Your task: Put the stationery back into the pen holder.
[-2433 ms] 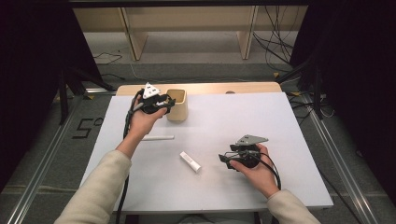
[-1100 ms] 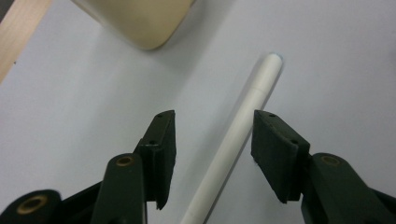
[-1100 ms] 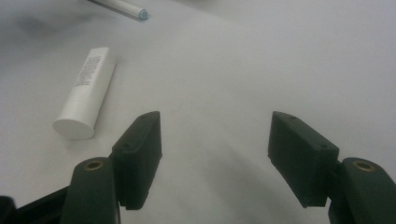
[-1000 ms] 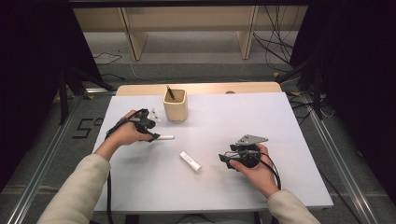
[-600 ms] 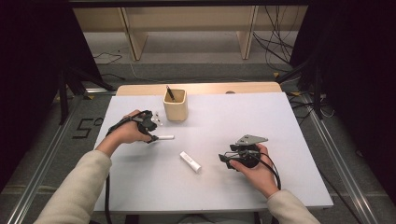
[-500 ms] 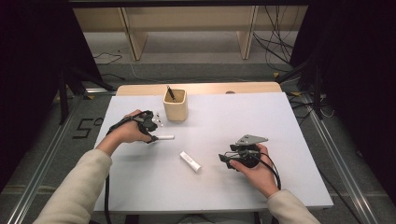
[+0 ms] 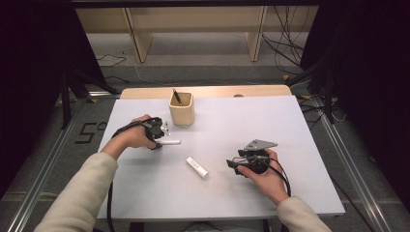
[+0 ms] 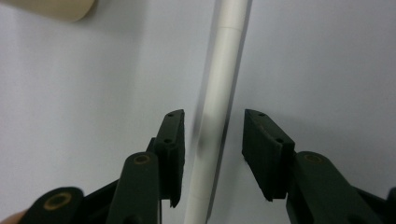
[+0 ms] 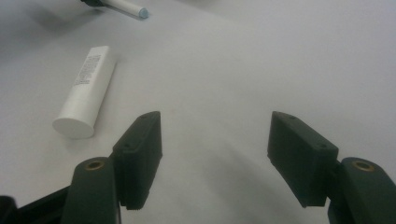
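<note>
White counter (image 7: pixel 290 125) carries a white marker (image 8: pixel 219 107) that the left tongs (image 8: pixel 212 140) now straddle, jaws just narrowing without gripping yet, so pickup looks imminent; right tongs (image 9: pixel 215 154) gape idle.

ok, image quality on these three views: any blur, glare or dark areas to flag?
High view: table evenly lit, surroundings nearly black, no glare. Left gripper view: the white pen between the jaws is soft, with a smeared left edge; the left gripper is in focus. Right gripper view: the right gripper is slightly soft; the white tube casts a faint shadow and its label print is unreadable.
</note>
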The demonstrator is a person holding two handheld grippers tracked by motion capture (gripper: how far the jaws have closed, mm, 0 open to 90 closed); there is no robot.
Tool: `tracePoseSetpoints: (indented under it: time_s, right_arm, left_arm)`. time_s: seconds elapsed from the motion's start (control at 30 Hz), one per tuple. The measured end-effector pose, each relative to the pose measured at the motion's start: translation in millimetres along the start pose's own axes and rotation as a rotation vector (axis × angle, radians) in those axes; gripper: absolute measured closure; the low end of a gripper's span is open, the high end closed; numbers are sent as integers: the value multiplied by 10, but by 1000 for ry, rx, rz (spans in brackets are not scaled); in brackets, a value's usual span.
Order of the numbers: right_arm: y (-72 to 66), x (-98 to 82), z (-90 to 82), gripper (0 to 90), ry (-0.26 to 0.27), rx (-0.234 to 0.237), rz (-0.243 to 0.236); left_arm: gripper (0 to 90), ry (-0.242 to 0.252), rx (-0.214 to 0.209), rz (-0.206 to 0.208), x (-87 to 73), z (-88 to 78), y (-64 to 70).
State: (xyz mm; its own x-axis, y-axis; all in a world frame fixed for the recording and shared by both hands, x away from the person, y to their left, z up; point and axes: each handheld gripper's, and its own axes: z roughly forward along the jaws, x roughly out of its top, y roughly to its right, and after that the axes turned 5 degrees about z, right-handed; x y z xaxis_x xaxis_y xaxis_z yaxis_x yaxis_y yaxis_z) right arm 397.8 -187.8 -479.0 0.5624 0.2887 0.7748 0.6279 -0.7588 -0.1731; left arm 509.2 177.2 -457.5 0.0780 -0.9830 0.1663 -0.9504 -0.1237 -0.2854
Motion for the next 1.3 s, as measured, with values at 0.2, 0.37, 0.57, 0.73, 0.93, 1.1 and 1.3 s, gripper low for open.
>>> tracePoseSetpoints:
  time_s: [0.2,0.37,0.57,0.73,0.93,1.1,1.3]
  right_arm:
    - [-1,1,-1,361,0,0,1]
    - [0,1,-2,361,-1,1,2]
    - [0,1,-2,362,-1,1,1]
    - [3,1,-3,362,0,2,2]
    - [2,1,-3,362,0,3,3]
    - [1,1,-3,362,-1,3,2]
    - [4,0,-1,362,-3,3,2]
  left_arm:
    - [612,-16,-11,21,24,8,7]
    - [620,-33,-16,48,35,9,-19]
    - [634,-38,-23,63,58,23,-31]
    - [650,-49,-29,76,76,41,-39]
    - [672,-45,-30,84,75,45,-44]
    - [684,-50,-30,92,79,51,-47]
    - [695,-52,-33,97,91,58,-47]
